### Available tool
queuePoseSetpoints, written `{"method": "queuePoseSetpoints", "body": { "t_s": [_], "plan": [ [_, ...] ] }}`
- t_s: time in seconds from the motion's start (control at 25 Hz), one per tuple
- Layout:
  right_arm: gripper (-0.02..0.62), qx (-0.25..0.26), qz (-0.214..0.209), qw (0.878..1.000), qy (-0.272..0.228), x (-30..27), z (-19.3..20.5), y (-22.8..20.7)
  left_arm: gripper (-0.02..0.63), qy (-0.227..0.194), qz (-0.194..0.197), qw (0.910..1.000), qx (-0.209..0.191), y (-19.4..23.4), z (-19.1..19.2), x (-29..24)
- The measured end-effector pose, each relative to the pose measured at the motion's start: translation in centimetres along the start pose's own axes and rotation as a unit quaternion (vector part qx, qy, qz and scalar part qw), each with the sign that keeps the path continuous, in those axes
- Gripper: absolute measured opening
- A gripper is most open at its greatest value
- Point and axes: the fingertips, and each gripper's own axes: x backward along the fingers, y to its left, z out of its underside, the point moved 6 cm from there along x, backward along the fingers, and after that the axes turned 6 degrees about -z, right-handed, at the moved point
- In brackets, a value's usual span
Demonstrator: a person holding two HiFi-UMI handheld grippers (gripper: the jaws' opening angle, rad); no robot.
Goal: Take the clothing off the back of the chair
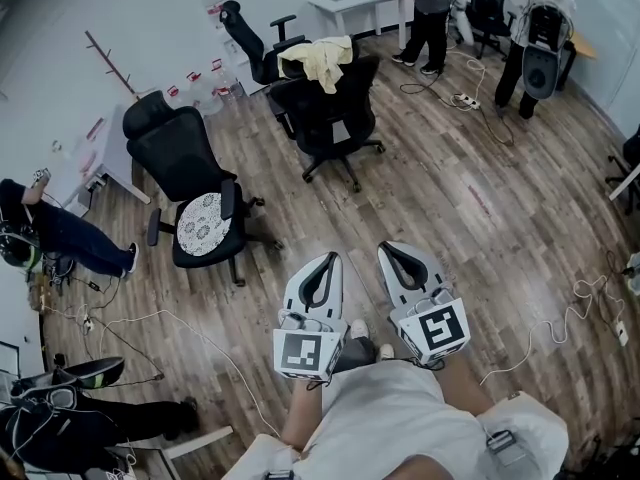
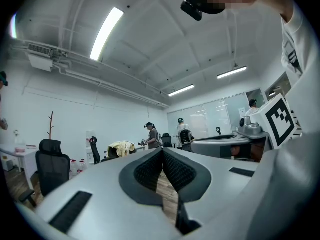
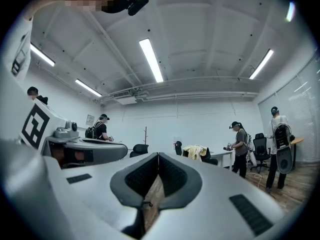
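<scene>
Since the yellow clothing [image 1: 318, 60] drapes the back of the chair [image 1: 335, 118] well ahead of you, you hold the left gripper [image 1: 322, 268] and right gripper [image 1: 398, 258] level. Both have their jaws pressed together on nothing.

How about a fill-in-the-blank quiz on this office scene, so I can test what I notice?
1. The pale yellow garment hangs over the back of a ____ office chair.
2. The left gripper and the right gripper both have their jaws ____.
3. The white patterned cushion lies on the ____ of the nearer chair.
Missing words: black; shut; seat.
</scene>
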Motion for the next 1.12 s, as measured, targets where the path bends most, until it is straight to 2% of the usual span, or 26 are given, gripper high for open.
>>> {"method": "queuePoseSetpoints", "body": {
  "t_s": [0.44, 1.12],
  "plan": [
    [0.021, 0.003, 0.007, 1.000, 0.012, -4.7, 0.8, -2.6, 0.018, 0.003, 0.004, 1.0000, 0.004, 3.2, 0.7, -4.7],
    [0.021, 0.008, 0.019, 0.999, 0.028, -14.3, 1.4, -5.2, 0.018, 0.013, 0.001, 0.9998, 0.016, 11.4, 1.0, -11.6]
  ]
}}
